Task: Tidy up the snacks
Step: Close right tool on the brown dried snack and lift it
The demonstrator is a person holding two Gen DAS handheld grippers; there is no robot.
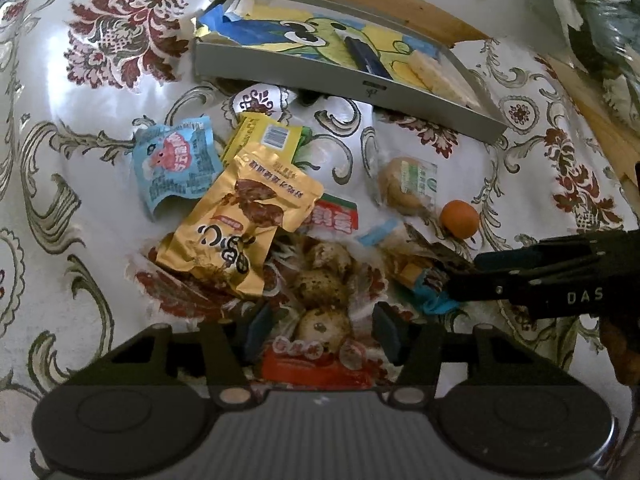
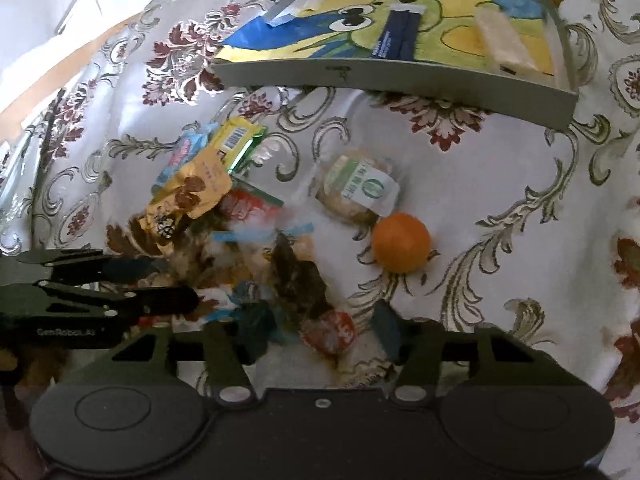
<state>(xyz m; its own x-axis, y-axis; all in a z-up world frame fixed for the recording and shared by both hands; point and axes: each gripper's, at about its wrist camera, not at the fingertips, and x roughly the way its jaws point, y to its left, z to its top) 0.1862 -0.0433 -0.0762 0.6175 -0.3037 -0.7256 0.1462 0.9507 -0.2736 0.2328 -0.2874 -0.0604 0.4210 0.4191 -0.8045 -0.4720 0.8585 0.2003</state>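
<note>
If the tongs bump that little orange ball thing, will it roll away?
Probably yes. The orange fruit looks round and smooth, and it sits alone on the flat tablecloth with nothing beside it to stop it. It looks firm, so it may slip from a squeeze.

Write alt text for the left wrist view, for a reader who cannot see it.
The left gripper, open, straddles a clear pack of speckled eggs in a snack pile on a floral tablecloth. A gold pouch lies just beyond; a grey tray sits farther back. The right gripper reaches in from the right.
</note>
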